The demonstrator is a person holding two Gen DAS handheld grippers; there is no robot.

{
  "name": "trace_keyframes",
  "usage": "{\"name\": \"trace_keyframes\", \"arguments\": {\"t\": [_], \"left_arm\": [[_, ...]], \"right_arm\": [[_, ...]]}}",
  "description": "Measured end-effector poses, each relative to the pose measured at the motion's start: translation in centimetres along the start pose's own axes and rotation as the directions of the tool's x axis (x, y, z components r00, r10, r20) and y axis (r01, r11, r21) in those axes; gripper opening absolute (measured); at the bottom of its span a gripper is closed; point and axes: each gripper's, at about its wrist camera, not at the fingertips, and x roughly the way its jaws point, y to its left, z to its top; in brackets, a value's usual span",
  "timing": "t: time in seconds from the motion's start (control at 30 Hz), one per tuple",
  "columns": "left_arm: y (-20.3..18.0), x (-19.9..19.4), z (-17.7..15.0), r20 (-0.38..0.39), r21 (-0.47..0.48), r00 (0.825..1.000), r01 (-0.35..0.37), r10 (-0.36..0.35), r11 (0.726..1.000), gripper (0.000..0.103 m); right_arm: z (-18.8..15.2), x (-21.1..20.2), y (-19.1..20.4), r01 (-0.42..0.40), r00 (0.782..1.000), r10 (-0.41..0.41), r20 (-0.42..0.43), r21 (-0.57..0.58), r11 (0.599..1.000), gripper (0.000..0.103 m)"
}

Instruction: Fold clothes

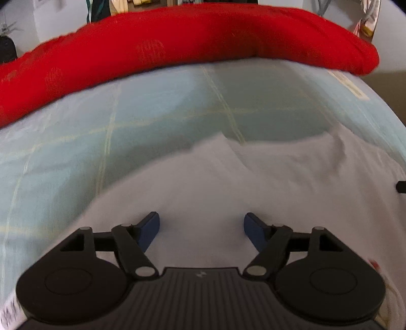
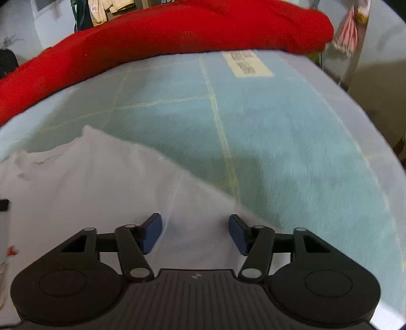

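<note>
A white garment (image 1: 253, 182) lies spread on a pale blue bed sheet (image 1: 63, 142) with thin yellow check lines. My left gripper (image 1: 201, 229) hovers over the garment's left part, blue pads wide apart, only flat cloth below the gap. In the right wrist view the same white garment (image 2: 101, 182) fills the lower left, its edge running diagonally down to the right. My right gripper (image 2: 195, 232) stands open above that edge, nothing pinched between its fingers. A small red mark on the garment (image 1: 374, 264) shows at the right.
A long red quilt or bolster (image 1: 177, 45) lies across the far side of the bed (image 2: 304, 152). A white printed label (image 2: 246, 64) sits on the sheet near it. Hanging clothes (image 2: 106, 10) and a wall are behind. The bed's right edge drops off to the floor.
</note>
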Motion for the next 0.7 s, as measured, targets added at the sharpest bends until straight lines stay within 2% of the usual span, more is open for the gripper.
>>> {"name": "trace_keyframes", "arguments": {"t": [0.07, 0.13, 0.17, 0.27, 0.37, 0.43, 0.47, 0.57, 0.63, 0.7], "left_arm": [[0.7, 1.0, 1.1, 0.006, -0.012, 1.000, 0.001, -0.001, 1.000, 0.088], [1.2, 1.5, 2.2, 0.005, -0.029, 1.000, 0.007, -0.006, 1.000, 0.087], [1.3, 1.1, 2.5, 0.004, -0.037, 1.000, 0.012, -0.011, 0.999, 0.082], [1.4, -1.0, 2.9, 0.019, -0.056, 0.998, 0.057, -0.056, 0.997, 0.081], [0.8, -2.4, 1.9, 0.014, -0.055, 0.981, 0.193, -0.192, 0.980, 0.082], [0.4, -2.8, 1.2, 0.003, -0.048, 0.959, 0.284, -0.284, 0.958, 0.082], [0.0, -2.3, 1.0, -0.004, -0.031, 0.952, 0.305, -0.306, 0.952, 0.082], [-0.3, 0.1, 1.4, 0.000, 0.005, 0.959, 0.283, -0.283, 0.959, 0.082], [0.0, 2.0, 2.3, 0.014, 0.010, 0.966, 0.258, -0.258, 0.966, 0.082], [0.3, 3.4, 3.6, 0.030, 0.004, 0.963, 0.268, -0.268, 0.963, 0.085]], "right_arm": [[1.0, 0.8, 0.1, 0.010, 1.000, -0.010, -0.001, 0.000, 1.000, 0.075], [1.9, 1.0, -0.2, 0.014, 1.000, -0.014, -0.007, 0.027, 1.000, 0.076], [2.4, 1.1, -0.4, 0.017, 1.000, -0.016, -0.011, 0.042, 0.999, 0.075], [3.5, -1.0, 0.2, -0.003, 1.000, 0.003, 0.017, 0.041, 0.999, 0.075], [3.7, -3.2, 2.0, -0.137, 0.990, 0.137, 0.032, -0.009, 0.991, 0.076], [3.5, -3.6, 3.6, -0.265, 0.964, 0.265, -0.002, -0.041, 0.964, 0.078], [3.3, -3.2, 4.4, -0.318, 0.948, 0.317, -0.035, -0.058, 0.946, 0.079], [2.3, -0.9, 6.7, -0.393, 0.917, 0.380, -0.119, -0.117, 0.912, 0.079], [2.0, 0.9, 7.3, -0.382, 0.920, 0.363, -0.149, -0.125, 0.916, 0.080], [2.0, 1.7, 7.3, -0.401, 0.912, 0.386, -0.138, -0.111, 0.909, 0.096]]}}
